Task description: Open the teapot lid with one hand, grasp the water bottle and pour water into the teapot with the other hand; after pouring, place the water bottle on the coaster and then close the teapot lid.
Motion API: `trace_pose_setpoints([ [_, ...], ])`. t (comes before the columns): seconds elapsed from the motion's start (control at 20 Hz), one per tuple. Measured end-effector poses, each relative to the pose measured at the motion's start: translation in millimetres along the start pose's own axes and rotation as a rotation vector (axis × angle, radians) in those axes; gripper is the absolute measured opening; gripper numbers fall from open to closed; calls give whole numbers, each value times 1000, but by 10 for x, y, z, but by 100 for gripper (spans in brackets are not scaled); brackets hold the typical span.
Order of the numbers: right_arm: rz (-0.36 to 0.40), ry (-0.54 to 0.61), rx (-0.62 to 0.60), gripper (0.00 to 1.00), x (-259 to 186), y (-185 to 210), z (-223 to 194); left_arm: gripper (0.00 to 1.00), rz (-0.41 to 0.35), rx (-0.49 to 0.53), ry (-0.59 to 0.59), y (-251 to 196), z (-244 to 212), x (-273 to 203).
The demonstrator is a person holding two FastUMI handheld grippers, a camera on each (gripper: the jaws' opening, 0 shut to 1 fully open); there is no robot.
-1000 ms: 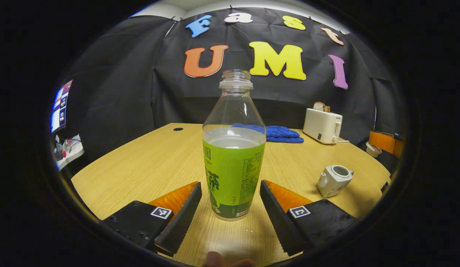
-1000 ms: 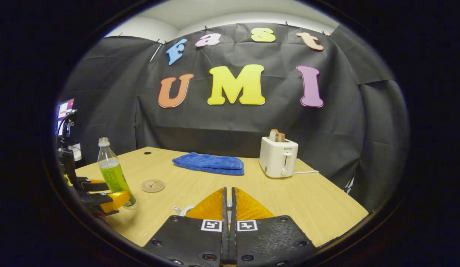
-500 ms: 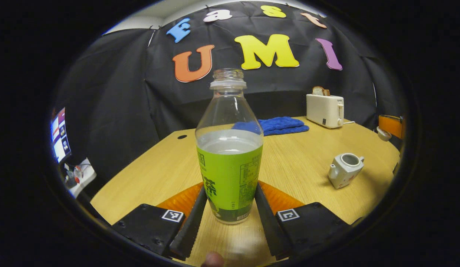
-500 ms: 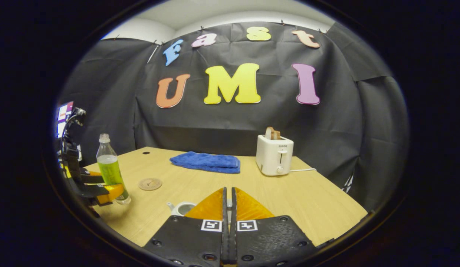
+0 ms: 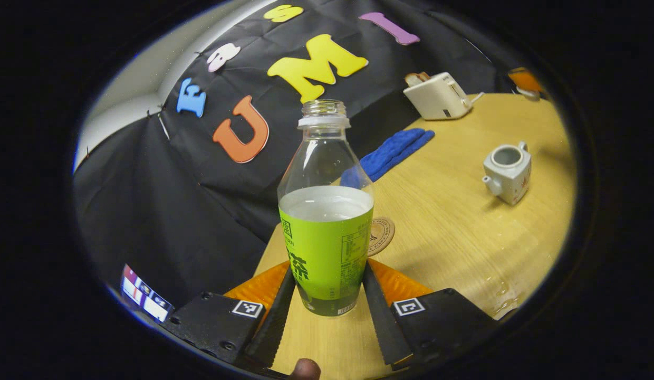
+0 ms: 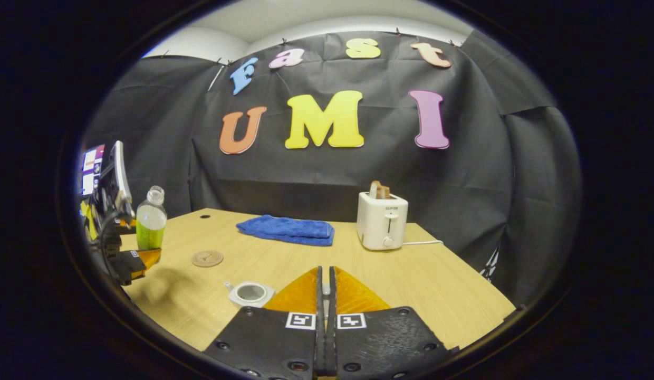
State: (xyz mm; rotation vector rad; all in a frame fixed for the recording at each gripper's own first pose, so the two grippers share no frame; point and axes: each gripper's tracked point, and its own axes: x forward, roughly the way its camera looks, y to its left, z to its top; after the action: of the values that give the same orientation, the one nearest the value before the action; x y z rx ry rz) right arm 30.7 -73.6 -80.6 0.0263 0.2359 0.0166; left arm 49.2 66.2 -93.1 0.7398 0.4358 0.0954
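With the left gripper pinching the uncapped water bottle clear of the table and the right gripper pressed together above the open teapot, pouring comes next, calling for a carry over the teapot's mouth.

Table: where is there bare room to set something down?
Bare wood lies between the coaster and the blue towel, and right of the open teapot in front of the toaster. It is tighter at the left edge, around the bottle in the left gripper.
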Motion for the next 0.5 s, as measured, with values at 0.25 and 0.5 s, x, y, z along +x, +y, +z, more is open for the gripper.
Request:
trace_pose_setpoints([
  [0.25,-6,1,-11,0,-59,-157,-63,75,6,188,4,-90,194,-12],
  [0.5,-10,8,-17,0,-100,-324,-122,74,13,390,5,-225,373,-10],
])
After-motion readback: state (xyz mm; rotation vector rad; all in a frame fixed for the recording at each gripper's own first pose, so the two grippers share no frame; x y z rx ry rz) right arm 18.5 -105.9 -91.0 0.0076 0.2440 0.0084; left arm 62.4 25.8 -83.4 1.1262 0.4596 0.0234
